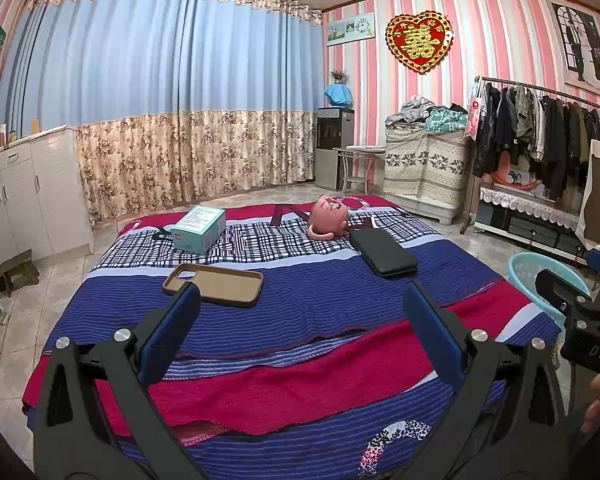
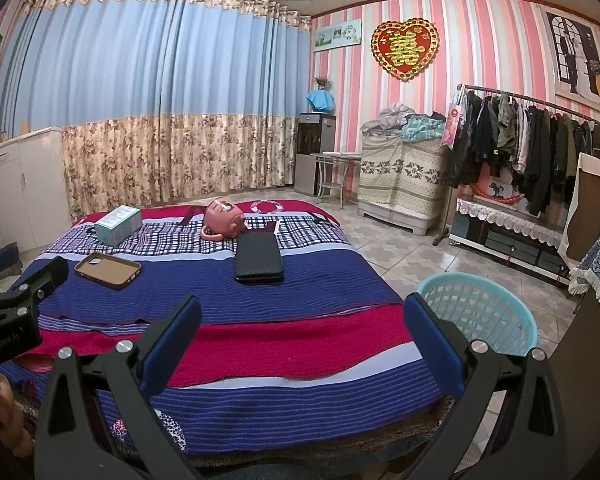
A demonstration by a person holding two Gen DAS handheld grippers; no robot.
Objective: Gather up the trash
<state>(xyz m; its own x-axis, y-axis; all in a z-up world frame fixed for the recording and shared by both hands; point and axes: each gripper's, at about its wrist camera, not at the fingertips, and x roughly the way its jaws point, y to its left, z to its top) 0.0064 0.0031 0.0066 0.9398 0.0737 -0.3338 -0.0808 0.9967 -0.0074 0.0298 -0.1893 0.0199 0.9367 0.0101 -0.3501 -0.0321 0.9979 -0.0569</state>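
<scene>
Hovering above the striped blanket [image 1: 300, 320], we hold our left gripper [image 1: 300, 332] and right gripper [image 2: 300, 340] wide open and empty, the teal box [image 1: 199, 229] far ahead, the basket [image 2: 496, 320] beside the bed.

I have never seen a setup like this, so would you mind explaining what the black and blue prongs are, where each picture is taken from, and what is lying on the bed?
There is no robot here: a person carries a handheld two-finger gripper in each hand, with a fisheye camera looking along its fingers. One picture comes from the left gripper, the other from the right gripper. The blue-padded prongs are their fingers; both stand open and hold nothing.

On the striped blanket lie a brown phone case, a teal box, a pink mug tipped on its side, and a black case. A light blue basket stands on the floor beside the bed, on the right.
</scene>
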